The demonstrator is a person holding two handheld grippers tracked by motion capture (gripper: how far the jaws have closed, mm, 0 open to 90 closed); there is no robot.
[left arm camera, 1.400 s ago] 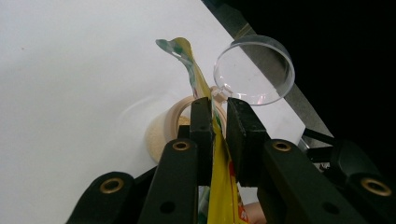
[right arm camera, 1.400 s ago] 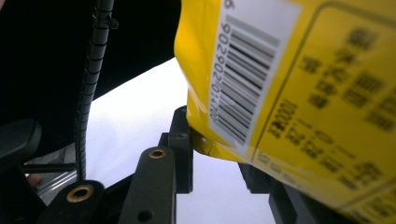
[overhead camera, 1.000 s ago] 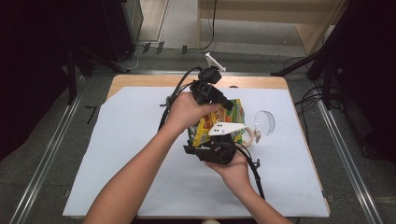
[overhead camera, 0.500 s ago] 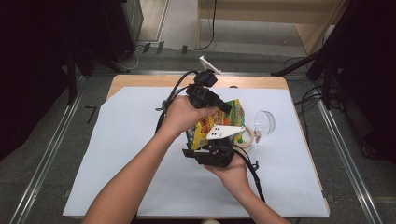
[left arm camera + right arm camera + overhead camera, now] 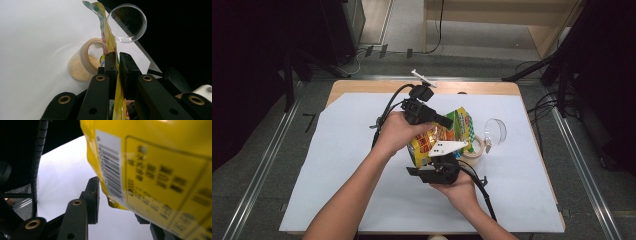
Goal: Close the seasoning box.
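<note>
A yellow snack bag (image 5: 443, 136) is held up over the white sheet, its barcode side (image 5: 155, 170) toward the right gripper view. My left gripper (image 5: 446, 123) comes in from the bag's left and is shut on its thin sealed edge (image 5: 109, 37), the jaws (image 5: 117, 62) pinching the foil. My right gripper (image 5: 432, 161) sits just below the bag, pointing up at it. Its jaws have just been opening; the bag's lower corner (image 5: 112, 203) hangs between them, a sliver of gap beside the left finger (image 5: 93, 195). The other finger is hidden behind the bag.
A roll of beige tape (image 5: 475, 146) lies on the sheet right of the bag, seen past the jaws (image 5: 86, 56) too. A clear round cup (image 5: 495, 131) lies on its side beyond it (image 5: 127, 22). The white sheet (image 5: 337, 170) covers most of the wooden table (image 5: 362, 87).
My left hand has carried the bag a little to the left and down. The right gripper has stayed below the bag, with its jaws wider apart.
</note>
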